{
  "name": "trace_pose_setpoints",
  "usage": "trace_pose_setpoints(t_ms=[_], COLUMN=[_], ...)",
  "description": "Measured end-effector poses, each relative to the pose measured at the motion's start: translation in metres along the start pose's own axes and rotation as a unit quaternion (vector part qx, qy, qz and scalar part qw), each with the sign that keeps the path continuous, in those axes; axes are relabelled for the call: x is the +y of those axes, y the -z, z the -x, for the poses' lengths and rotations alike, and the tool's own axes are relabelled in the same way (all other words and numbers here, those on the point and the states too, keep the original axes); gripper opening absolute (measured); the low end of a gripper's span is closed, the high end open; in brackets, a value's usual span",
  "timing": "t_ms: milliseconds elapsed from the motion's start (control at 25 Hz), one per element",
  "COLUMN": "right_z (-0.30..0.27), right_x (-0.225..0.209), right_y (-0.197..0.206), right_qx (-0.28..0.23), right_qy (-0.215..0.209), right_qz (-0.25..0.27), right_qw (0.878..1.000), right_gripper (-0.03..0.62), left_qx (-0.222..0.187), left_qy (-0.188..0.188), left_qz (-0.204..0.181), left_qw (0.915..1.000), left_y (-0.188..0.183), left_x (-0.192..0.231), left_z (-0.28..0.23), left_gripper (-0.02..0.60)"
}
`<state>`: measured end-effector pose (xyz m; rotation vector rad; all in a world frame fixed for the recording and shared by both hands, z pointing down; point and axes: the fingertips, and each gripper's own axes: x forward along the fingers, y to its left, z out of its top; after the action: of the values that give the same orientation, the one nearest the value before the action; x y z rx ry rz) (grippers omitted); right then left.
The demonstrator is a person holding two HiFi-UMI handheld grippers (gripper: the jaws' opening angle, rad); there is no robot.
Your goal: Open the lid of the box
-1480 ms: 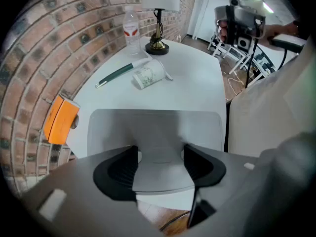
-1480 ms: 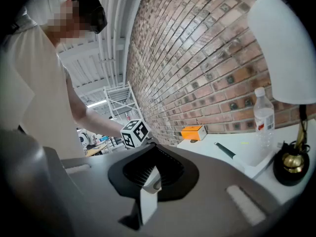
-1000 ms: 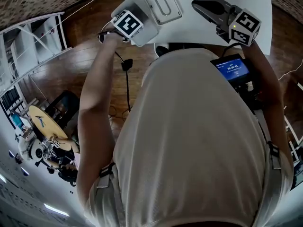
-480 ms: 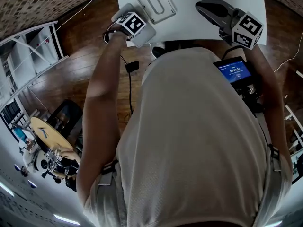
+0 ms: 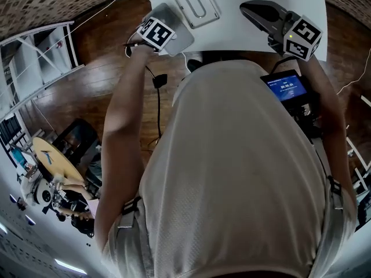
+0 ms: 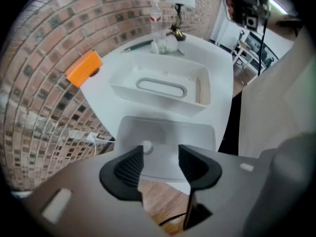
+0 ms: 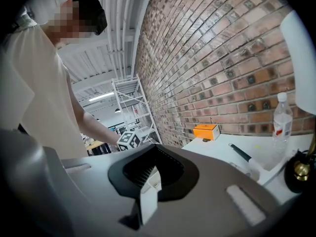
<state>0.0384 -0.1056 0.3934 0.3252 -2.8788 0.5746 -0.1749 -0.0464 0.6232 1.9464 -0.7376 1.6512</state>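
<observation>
A white box point(image 6: 163, 85) with an oval handle point(image 6: 162, 87) on it stands on the white table point(image 6: 217, 58); in the head view the box point(image 5: 194, 2) is at the top. A grey flat panel point(image 6: 168, 139) with a small round knob point(image 6: 146, 147) juts over the table's near edge. My left gripper point(image 6: 160, 154) points at that panel, and its jaws are closing with nothing pressed between the pads. Its marker cube point(image 5: 155, 32) shows at the table's left corner. My right gripper point(image 5: 246, 6) hovers over the table to the right of the box, its dark jaws together.
An orange box point(image 6: 84, 67), a clear bottle point(image 6: 156, 21), a pen point(image 6: 137, 45) and a lamp base point(image 6: 175, 32) stand at the table's far side by the brick wall. A lit screen point(image 5: 285, 87) hangs at the person's waist. A white shelf frame point(image 5: 35, 57) stands on the wood floor at the left.
The left gripper has turned slightly at the table's corner. The right gripper has kept its place over the table.
</observation>
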Motion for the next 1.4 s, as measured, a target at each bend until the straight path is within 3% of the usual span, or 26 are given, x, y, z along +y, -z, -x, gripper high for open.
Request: trace_pose_setpoints(t_ms=[80, 160, 280, 400, 560, 640, 720, 800, 960, 1400], right_z=[-0.003, -0.01, -0.021, -0.025, -0.03, -0.033, -0.034, -0.037, -0.039, -0.04], right_x=[0.003, 0.011, 0.024, 0.032, 0.042, 0.046, 0.052, 0.057, 0.06, 0.06], right_y=[0.002, -0.002, -0.009, -0.008, -0.016, -0.019, -0.021, -0.022, -0.03, -0.028], right_qx=[0.001, 0.002, 0.008, 0.011, 0.011, 0.009, 0.007, 0.006, 0.005, 0.005], right_qy=[-0.013, -0.028, -0.049, -0.065, -0.081, -0.087, -0.096, -0.101, -0.098, -0.102], right_qz=[0.007, 0.014, 0.028, 0.041, 0.056, 0.062, 0.07, 0.086, 0.101, 0.097], right_qw=[1.0, 0.999, 0.998, 0.997, 0.995, 0.994, 0.993, 0.991, 0.99, 0.99], right_gripper=[0.002, 0.002, 0.002, 0.002, 0.002, 0.002, 0.002, 0.002, 0.0, 0.0], left_qx=[-0.07, -0.142, -0.23, -0.316, -0.429, -0.472, -0.498, -0.51, -0.518, -0.517], left_qy=[-0.03, -0.058, -0.079, -0.081, -0.087, -0.09, -0.095, -0.099, -0.101, -0.104], left_qz=[0.039, 0.07, 0.106, 0.142, 0.165, 0.169, 0.17, 0.171, 0.171, 0.164], left_qw=[0.9964, 0.9857, 0.9641, 0.9347, 0.884, 0.8608, 0.8448, 0.8372, 0.8322, 0.8336], left_y=[-0.01, -0.017, -0.023, -0.034, -0.047, -0.05, -0.052, -0.053, -0.055, -0.058], left_x=[-0.001, -0.002, -0.011, -0.027, -0.038, -0.042, -0.044, -0.045, -0.048, -0.048], left_z=[0.03, 0.065, 0.111, 0.143, 0.187, 0.204, 0.215, 0.22, 0.228, 0.23], left_gripper=[0.128, 0.035, 0.001, 0.001, 0.0, 0.001, 0.0, 0.0, 0.0, 0.0])
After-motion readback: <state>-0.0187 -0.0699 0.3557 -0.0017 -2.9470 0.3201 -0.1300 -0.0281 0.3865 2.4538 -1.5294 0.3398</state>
